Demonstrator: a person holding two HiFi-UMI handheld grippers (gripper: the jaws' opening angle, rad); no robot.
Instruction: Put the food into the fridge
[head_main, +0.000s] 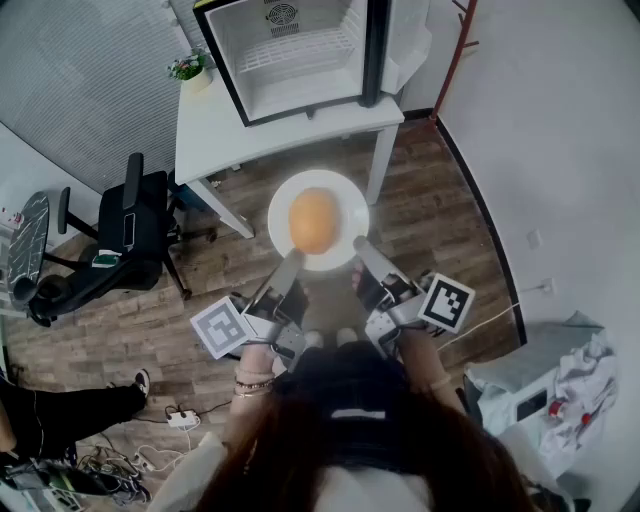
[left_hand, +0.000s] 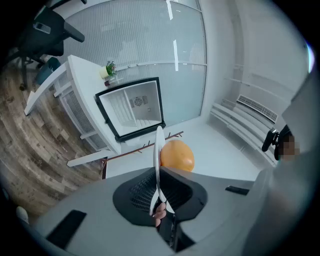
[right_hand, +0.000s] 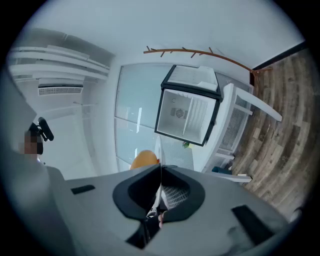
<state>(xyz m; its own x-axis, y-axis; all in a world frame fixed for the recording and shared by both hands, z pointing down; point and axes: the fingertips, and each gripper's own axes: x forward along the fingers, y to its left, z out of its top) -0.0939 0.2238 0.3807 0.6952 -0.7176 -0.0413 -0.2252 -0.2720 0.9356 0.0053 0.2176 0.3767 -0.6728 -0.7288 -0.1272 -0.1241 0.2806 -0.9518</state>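
A round orange food item (head_main: 313, 221) lies on a white plate (head_main: 340, 195) that hangs in the air in front of a white table (head_main: 290, 130). On that table stands a small fridge (head_main: 300, 50) with its door open and a white wire shelf inside. My left gripper (head_main: 289, 264) is shut on the plate's near left rim, and my right gripper (head_main: 361, 250) is shut on its near right rim. The left gripper view has the plate (left_hand: 158, 150) edge-on between the jaws, the food (left_hand: 176, 156) beside it and the fridge (left_hand: 132, 112) beyond. The right gripper view shows the food (right_hand: 145, 160) and the fridge (right_hand: 187, 112).
A black office chair (head_main: 120, 240) stands to the left on the wooden floor. A small potted plant (head_main: 188, 68) sits on the table's left corner. A coat rack (head_main: 455, 50) leans by the right wall. Cables (head_main: 150, 450) lie at lower left and white cloth (head_main: 570, 385) at lower right.
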